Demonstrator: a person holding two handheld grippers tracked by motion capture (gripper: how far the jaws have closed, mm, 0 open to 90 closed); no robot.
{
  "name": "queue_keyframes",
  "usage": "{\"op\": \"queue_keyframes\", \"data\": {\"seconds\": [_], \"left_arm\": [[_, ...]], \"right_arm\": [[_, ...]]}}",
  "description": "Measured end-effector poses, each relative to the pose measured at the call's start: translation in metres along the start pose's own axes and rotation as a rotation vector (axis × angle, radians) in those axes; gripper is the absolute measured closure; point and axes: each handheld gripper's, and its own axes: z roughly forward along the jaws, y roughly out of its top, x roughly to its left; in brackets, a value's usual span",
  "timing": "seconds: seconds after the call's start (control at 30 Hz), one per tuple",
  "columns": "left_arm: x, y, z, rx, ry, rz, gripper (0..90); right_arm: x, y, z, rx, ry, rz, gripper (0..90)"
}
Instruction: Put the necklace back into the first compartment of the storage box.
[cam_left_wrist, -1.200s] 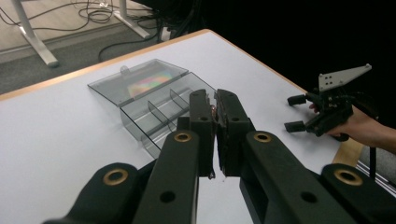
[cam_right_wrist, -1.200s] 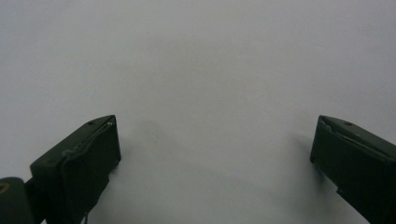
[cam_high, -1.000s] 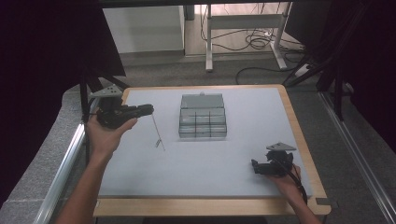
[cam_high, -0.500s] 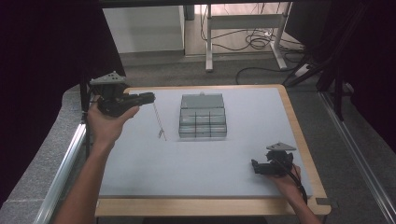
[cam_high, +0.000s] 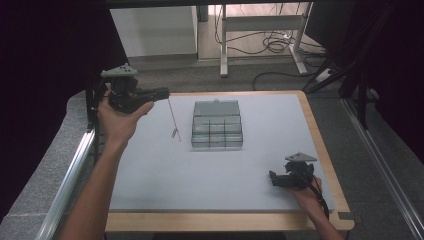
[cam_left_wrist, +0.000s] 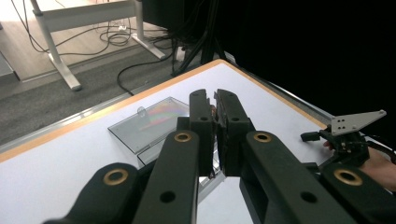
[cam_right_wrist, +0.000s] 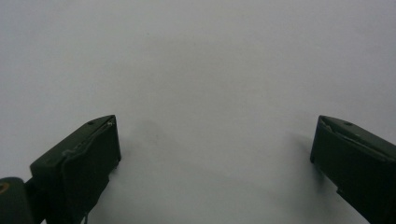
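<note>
Two tools work a grey bench. High view: left tool, clamped on a thin chain, dangles it beside the clear compartment box; right tool rests well apart. Left gripper view: jaws nearly meeting. Right gripper view: jaws spread, empty. A swinging chain could likely miss its compartment.

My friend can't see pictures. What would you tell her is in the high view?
A person's left gripper, shut, holds up a thin chain that hangs over a white table, beside a clear plastic compartment box with its lid open. The right gripper rests near the table's front right corner.
</note>
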Motion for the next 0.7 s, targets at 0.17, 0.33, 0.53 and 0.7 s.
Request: {"op": "queue_keyframes", "data": {"seconds": [0.17, 0.33, 0.53, 0.7], "left_arm": [[0.001, 0.007, 0.004, 0.0, 0.008, 0.0, 86.7], [0.005, 0.013, 0.01, 0.005, 0.017, -0.002, 86.7], [0.011, 0.016, 0.018, 0.017, 0.029, -0.021, 86.7], [0.014, 0.017, 0.027, 0.026, 0.041, -0.022, 86.7]], "right_arm": [[0.0, 0.0, 0.0, 0.0, 0.0, 0.001, 1.2], [0.0, 0.0, 0.0, -0.002, 0.0, 0.001, 1.2], [0.0, 0.0, 0.0, -0.001, 0.0, 0.001, 1.2], [0.0, 0.0, 0.0, -0.001, 0.0, 0.0, 1.2]]}}
